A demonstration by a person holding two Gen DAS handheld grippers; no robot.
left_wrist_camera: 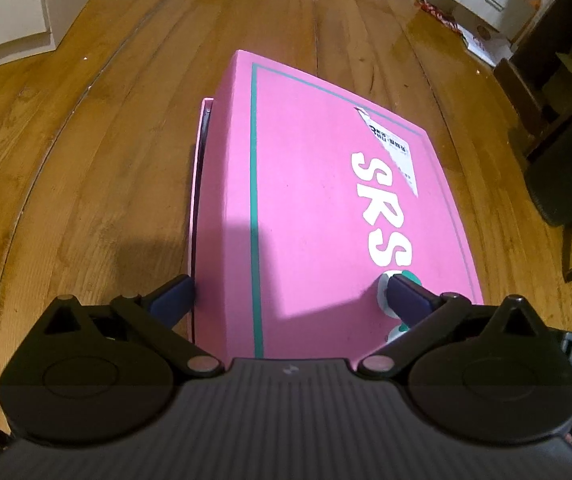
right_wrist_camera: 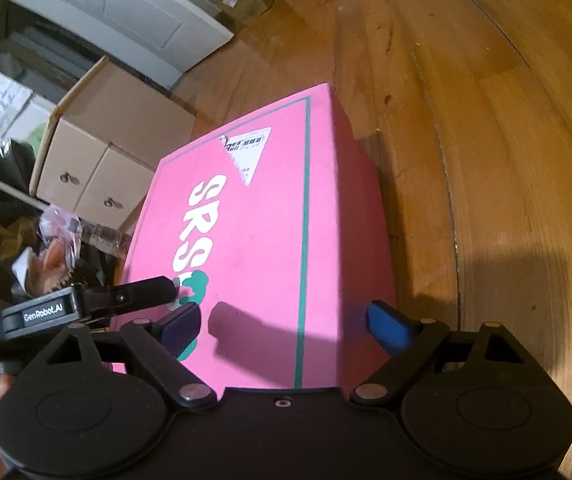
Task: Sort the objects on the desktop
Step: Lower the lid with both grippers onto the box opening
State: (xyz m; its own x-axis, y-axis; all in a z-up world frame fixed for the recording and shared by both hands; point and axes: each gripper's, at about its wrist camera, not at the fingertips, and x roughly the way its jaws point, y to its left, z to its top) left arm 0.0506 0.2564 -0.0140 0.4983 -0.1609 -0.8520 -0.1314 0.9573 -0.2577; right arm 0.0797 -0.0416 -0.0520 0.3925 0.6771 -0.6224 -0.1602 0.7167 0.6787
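Pink box point(left_wrist_camera: 326, 208) runs lengthwise away from both grippers; left gripper point(left_wrist_camera: 290, 300) and right gripper point(right_wrist_camera: 286, 328) each straddle a near corner, jaws wide, not clamped.

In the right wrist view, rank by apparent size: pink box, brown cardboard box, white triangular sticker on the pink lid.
1. pink box, though it is nearest the camera.
2. brown cardboard box, farther back.
3. white triangular sticker, plainly smallest.

One pink box point(left_wrist_camera: 310, 200), two grippers, several cardboard boxes point(right_wrist_camera: 97, 160)
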